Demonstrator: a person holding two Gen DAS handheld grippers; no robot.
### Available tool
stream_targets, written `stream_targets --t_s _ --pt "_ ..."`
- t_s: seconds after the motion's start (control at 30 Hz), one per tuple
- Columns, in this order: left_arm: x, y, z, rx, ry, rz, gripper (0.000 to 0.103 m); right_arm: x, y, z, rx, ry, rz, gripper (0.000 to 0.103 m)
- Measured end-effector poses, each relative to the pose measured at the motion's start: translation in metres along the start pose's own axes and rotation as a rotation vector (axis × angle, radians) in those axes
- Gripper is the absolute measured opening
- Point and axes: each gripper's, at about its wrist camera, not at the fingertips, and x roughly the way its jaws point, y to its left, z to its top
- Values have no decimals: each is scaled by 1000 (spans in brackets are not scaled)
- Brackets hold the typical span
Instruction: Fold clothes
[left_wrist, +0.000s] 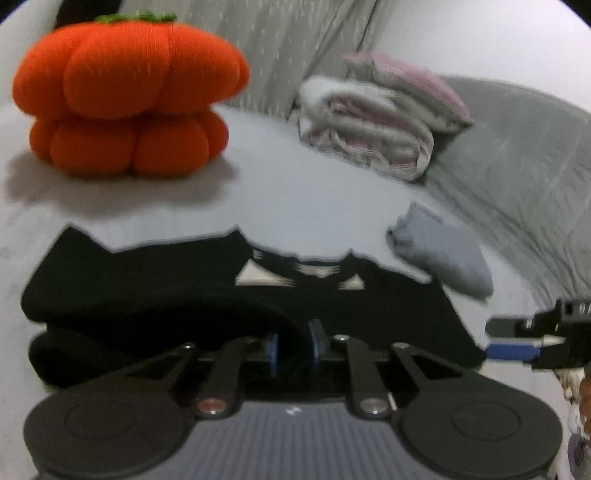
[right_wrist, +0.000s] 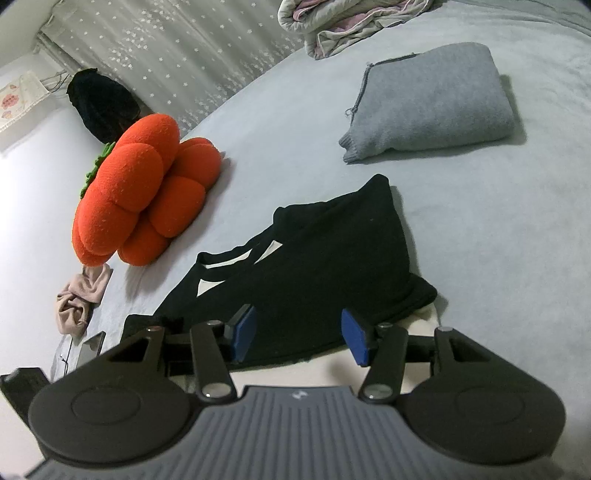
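L gripper (left_wrist: 293, 345) pinching black top (right_wrist: 314, 266) hem | R gripper (right_wrist: 299, 338) spread, just short of it | soft, limp knit, sags | you grip hem corners, not mid-panel.

Soft, dim indoor light, faint shadows, motion-blurred left wrist view, sharper right, bowed fisheye edges.

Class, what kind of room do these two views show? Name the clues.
Probably a bedroom: clothes lie on a grey bedsheet, a rolled quilt sits at the far end, and a star-patterned curtain hangs behind.
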Motion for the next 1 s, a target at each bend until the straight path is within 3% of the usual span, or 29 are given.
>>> stream_targets --t_s 0.1,0.37,0.57,0.67,0.83,1.0 --pt "-13 -6 -3 30 -6 11 44 0 2 -1 -5 4 4 57" --pt "-46 0 -5 -4 -62 58 56 2 8 -4 -23 14 1 59" --pt "-61 13 -8 -43 -103 105 58 6 14 -8 -58 22 -17 61" --pt "-59 22 -6 -76 -90 163 60 9 18 -13 -86 28 -34 61" --pt "-57 44 -2 -195 -97 246 73 19 31 -24 -154 37 -70 61" --pt "-60 67 0 -278 -25 382 73 27 42 -36 -217 26 -97 61"
